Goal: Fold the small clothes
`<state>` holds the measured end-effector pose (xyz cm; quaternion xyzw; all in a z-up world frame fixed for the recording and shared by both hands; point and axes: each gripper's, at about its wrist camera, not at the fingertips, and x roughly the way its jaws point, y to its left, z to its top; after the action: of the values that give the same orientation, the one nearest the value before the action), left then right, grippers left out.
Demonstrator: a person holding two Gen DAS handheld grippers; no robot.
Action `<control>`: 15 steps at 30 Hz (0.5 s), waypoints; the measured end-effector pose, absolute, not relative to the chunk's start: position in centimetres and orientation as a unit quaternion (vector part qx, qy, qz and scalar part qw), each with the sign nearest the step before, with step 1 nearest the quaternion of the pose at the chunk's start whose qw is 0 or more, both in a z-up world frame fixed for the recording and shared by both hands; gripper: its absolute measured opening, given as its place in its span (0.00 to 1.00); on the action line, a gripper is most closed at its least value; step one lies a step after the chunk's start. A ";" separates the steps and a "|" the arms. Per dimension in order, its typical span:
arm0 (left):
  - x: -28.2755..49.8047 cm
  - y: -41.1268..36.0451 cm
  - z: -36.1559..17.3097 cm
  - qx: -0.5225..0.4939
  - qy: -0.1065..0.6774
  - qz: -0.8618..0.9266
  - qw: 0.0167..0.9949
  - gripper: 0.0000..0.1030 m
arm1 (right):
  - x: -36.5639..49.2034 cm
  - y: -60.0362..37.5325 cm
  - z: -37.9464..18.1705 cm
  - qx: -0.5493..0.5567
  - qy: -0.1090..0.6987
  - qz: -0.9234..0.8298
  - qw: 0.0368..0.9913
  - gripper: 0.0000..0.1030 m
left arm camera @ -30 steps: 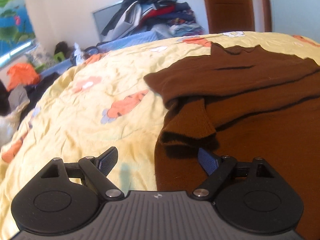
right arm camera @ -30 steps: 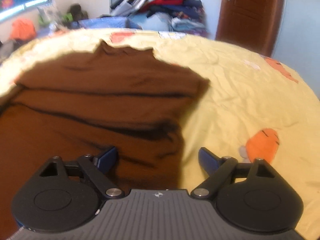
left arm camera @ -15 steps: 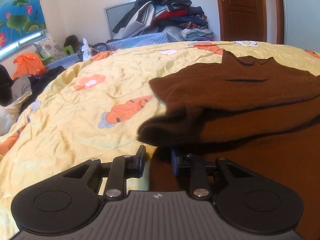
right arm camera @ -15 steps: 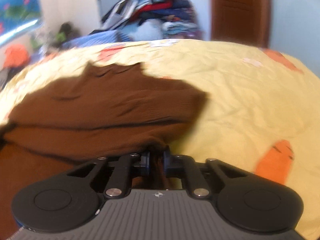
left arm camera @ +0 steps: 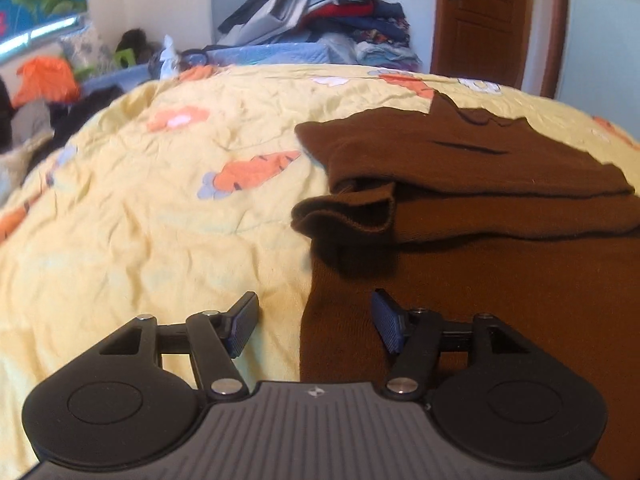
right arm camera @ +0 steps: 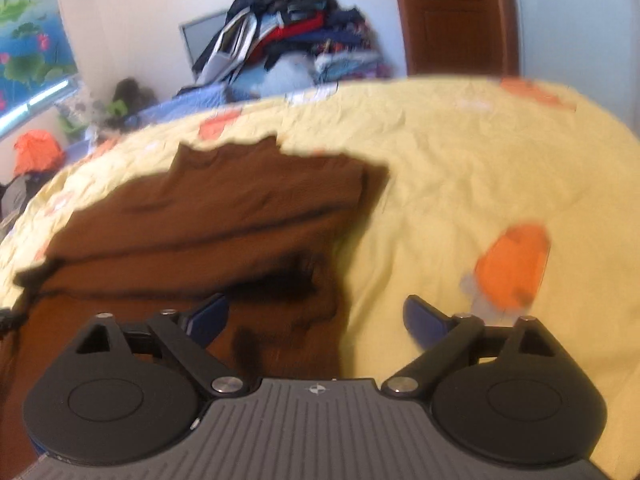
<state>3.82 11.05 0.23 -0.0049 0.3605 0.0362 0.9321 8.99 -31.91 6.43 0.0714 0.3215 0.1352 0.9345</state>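
A brown knit sweater lies on the yellow bedspread, its sleeves folded across the body. In the left wrist view my left gripper straddles the sweater's left edge with its jaws opening; the cloth lies under them and the pads press on nothing. The folded cuff rests just ahead of it. In the right wrist view, which is blurred, the sweater fills the left half. My right gripper sits over the sweater's right edge, jaws opening wide, no cloth pinched.
The bedspread has orange carrot prints. A heap of clothes is piled behind the bed by the wall. A brown door stands at the back right. Orange cloth and dark items lie at the far left.
Both grippers closed on the sweater's side edges half a second ago and have since let go, jaws apart again. The left cuff now lies folded further out. Both views have rolled slightly.
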 end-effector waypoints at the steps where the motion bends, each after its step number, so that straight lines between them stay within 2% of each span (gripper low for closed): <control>1: 4.0 11.0 0.2 -0.005 0.356 0.040 0.934 0.40 | 8.8 -31.4 6.3 0.051 0.320 0.141 0.935 0.74; 2: 4.1 10.8 0.4 -0.003 0.352 0.042 0.935 0.29 | 8.6 -31.0 6.4 0.023 0.318 0.137 0.938 0.53; 3: 4.4 10.7 0.4 0.007 0.353 0.048 0.934 0.17 | 8.6 -31.2 6.6 0.007 0.318 0.131 0.939 0.41; 4: 4.5 10.7 0.5 0.016 0.353 0.050 0.934 0.17 | 8.8 -32.0 6.7 0.013 0.322 0.127 0.938 0.23; 5: 4.5 10.8 0.6 0.022 0.354 0.047 0.934 0.17 | 9.0 -33.4 6.8 0.040 0.328 0.125 0.936 0.13; 8: 3.8 11.1 0.9 0.020 0.359 0.037 0.932 0.17 | 8.5 -35.6 7.1 0.090 0.342 0.125 0.927 0.14; 9: 3.4 11.5 1.1 -0.002 0.367 0.024 0.930 0.17 | 7.9 -35.8 7.1 0.107 0.347 0.133 0.922 0.19; 10: 3.1 12.0 1.3 -0.034 0.380 0.007 0.924 0.20 | 7.3 -36.0 7.3 0.123 0.349 0.140 0.918 0.33; 11: 2.7 12.6 1.3 -0.070 0.396 -0.011 0.915 0.23 | 6.5 -36.2 7.5 0.143 0.352 0.153 0.912 0.56; 12: 2.1 13.2 1.4 -0.103 0.404 -0.029 0.909 0.37 | 5.8 -36.6 7.5 0.164 0.355 0.163 0.906 0.69; 13: 1.4 13.8 1.4 -0.133 0.405 -0.045 0.903 0.63 | 5.1 -37.0 7.4 0.186 0.357 0.170 0.899 0.86; 14: 0.9 14.5 1.3 -0.163 0.408 -0.059 0.896 0.74 | 4.6 -37.5 7.2 0.213 0.367 0.180 0.887 0.88; 15: 0.5 15.0 1.2 -0.192 0.409 -0.066 0.890 0.79 | 4.5 -37.8 6.9 0.238 0.376 0.190 0.875 0.87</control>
<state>0.50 15.02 1.19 -0.1919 0.4085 -0.0665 0.8899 4.53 -37.77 6.95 0.2379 0.3757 0.1902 0.8753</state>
